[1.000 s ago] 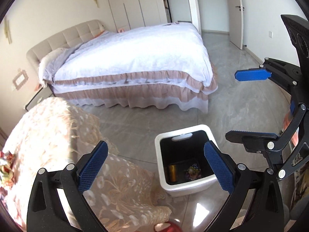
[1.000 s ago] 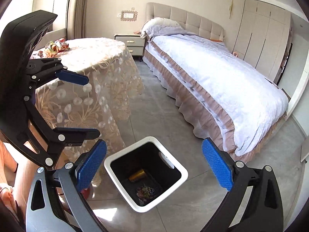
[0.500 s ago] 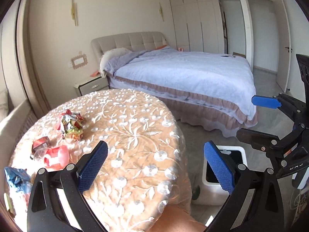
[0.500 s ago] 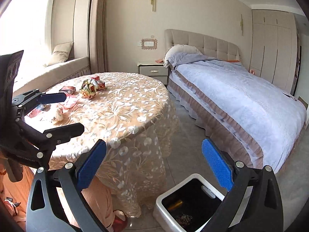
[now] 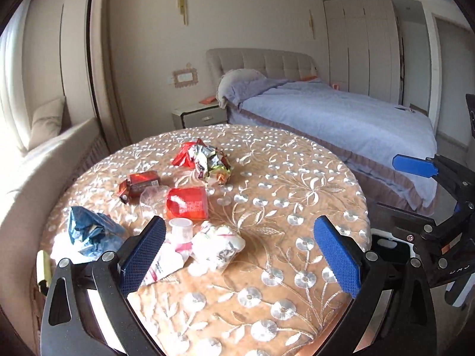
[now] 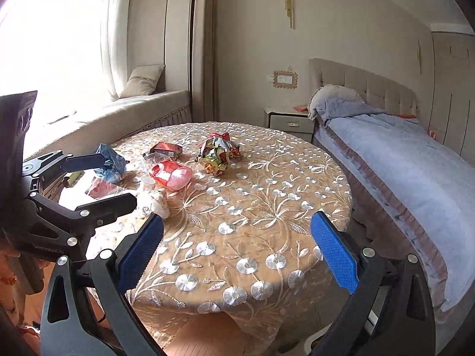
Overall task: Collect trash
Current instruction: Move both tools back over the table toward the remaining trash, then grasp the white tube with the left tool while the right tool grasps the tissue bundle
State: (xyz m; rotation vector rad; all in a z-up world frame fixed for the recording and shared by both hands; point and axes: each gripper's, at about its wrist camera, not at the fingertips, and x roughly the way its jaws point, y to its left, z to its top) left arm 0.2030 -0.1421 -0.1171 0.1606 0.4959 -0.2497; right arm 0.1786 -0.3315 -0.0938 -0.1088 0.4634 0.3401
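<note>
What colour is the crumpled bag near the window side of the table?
Blue. The crumpled bag shows best in the left wrist view, at the table's left edge.

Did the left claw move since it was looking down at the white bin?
Yes. The left claw swung up and left, away from the bin, and now hangs open over the table.

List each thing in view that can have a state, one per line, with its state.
left gripper: open, empty
right gripper: open, empty
foil wrapper: crumpled, on table
blue bag: crumpled
clear cup: upright
white bin: open, beside table
bedside drawer: closed
</note>
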